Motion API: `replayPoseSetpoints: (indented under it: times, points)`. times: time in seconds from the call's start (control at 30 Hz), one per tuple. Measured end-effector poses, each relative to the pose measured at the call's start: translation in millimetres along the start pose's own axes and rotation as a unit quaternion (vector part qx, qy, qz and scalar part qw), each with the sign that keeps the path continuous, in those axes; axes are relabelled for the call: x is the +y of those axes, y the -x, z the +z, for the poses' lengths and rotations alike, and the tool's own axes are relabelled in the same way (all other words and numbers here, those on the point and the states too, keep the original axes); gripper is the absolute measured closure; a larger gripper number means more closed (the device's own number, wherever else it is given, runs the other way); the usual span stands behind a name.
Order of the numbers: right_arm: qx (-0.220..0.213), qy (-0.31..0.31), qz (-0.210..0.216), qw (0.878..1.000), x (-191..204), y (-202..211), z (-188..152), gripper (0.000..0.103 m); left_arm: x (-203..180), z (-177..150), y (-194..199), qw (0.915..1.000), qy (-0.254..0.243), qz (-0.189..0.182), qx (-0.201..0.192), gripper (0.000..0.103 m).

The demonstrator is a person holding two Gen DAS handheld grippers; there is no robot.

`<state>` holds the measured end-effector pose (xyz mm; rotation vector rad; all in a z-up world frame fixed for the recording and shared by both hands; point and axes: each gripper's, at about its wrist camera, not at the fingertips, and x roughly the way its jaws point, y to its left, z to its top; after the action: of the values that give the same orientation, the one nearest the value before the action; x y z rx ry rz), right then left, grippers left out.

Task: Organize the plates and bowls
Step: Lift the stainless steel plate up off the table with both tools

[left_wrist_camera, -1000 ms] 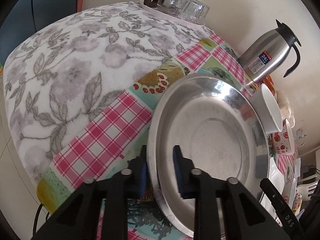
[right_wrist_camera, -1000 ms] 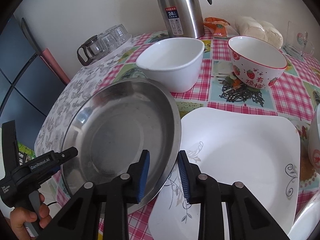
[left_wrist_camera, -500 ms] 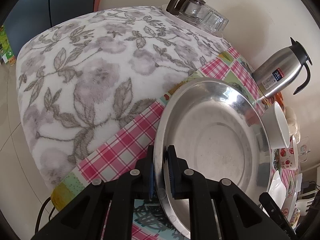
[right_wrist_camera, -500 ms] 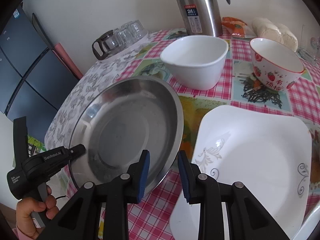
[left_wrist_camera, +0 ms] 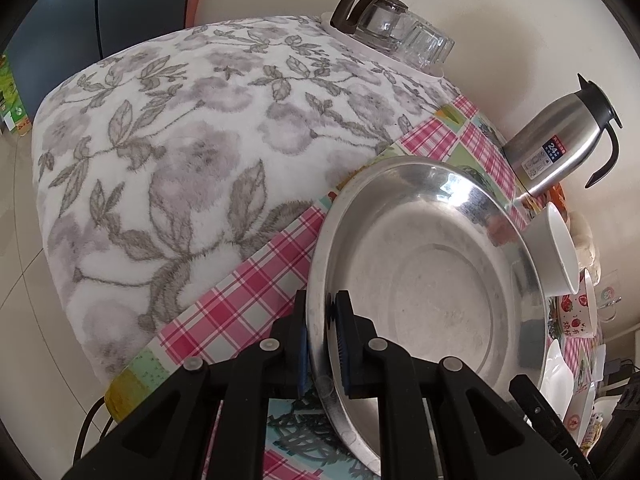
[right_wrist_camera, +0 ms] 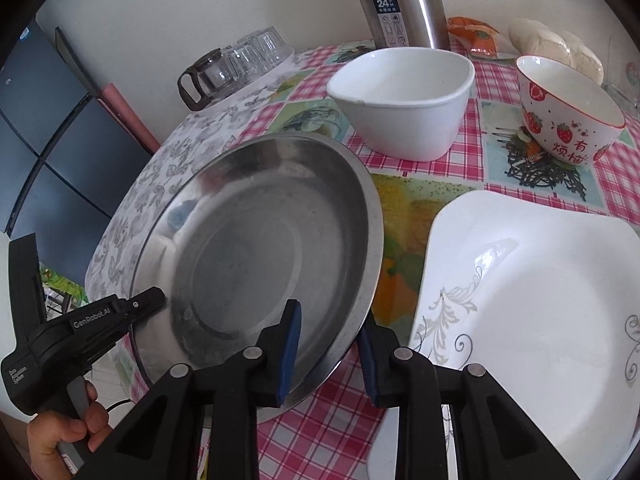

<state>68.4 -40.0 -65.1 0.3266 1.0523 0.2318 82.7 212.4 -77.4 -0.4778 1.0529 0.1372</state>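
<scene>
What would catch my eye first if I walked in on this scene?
The big steel plate, tipped up off the pink checked tablecloth, with the left claw clamped on its rim and the right claw straddling the opposite edge. Beside it lies a square white plate; behind stand a white bowl and a strawberry bowl.

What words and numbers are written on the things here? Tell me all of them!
"24" on the steel thermos label; the smaller print under it is too small to read.
"GenRobot.AI" on the left gripper body; the white print on its grip is too blurred.
Red Chinese characters, roughly "有烦恼", on the strawberry bowl.
"DAS" on the black part at the left wrist view's bottom right.
</scene>
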Motion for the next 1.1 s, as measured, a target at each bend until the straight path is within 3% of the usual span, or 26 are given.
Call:
replayPoseSetpoints:
  times: [0.63, 1.1]
  points:
    - [-0.033, 0.017, 0.018, 0.999, 0.4, 37.2, -0.3, 0.081, -14.3, -6.7, 38.5, 0.9983, -0.032, -0.013, -0.047, 0.091]
    - [-0.107, 0.022, 0.015, 0.994, -5.6, 106.5, 0.0, 0.081, -59.4, -12.5, 94.1, 0.9898, -0.075, -0.05, -0.11, 0.09]
